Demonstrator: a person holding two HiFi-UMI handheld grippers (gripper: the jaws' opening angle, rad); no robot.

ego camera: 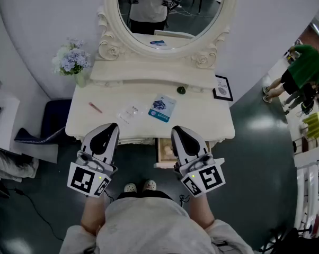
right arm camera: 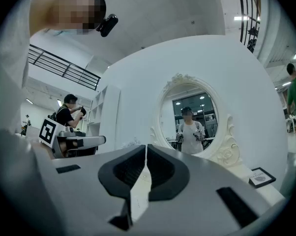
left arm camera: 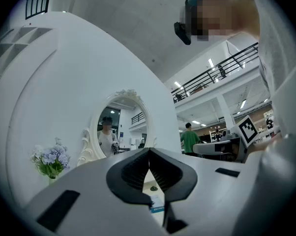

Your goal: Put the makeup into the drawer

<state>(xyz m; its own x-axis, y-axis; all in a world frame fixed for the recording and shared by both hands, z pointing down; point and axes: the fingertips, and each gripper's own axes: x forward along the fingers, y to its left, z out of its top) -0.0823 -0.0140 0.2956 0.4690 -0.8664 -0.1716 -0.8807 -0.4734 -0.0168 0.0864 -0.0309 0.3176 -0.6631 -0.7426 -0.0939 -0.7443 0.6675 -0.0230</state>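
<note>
A white vanity table (ego camera: 212, 121) carries a blue makeup packet (ego camera: 162, 108), a clear packet (ego camera: 129, 113), a pink stick (ego camera: 95, 107) and a small dark round thing (ego camera: 181, 90). Under the table's front edge a drawer (ego camera: 166, 151) stands pulled out, showing its wooden inside. My left gripper (ego camera: 113, 126) hovers at the front edge, left of the drawer, shut and empty. My right gripper (ego camera: 176, 130) is over the drawer's right side, also shut and empty. In the left gripper view the shut left gripper (left arm camera: 149, 151) points at the mirror. The right gripper (right arm camera: 146, 149) shows its tips meeting.
An oval mirror (ego camera: 170, 9) rises behind the table, with a vase of flowers (ego camera: 72, 60) at its left and a small framed picture (ego camera: 222, 87) at its right. A dark blue seat (ego camera: 49, 125) stands left of the table. A person in green (ego camera: 303, 67) stands far right.
</note>
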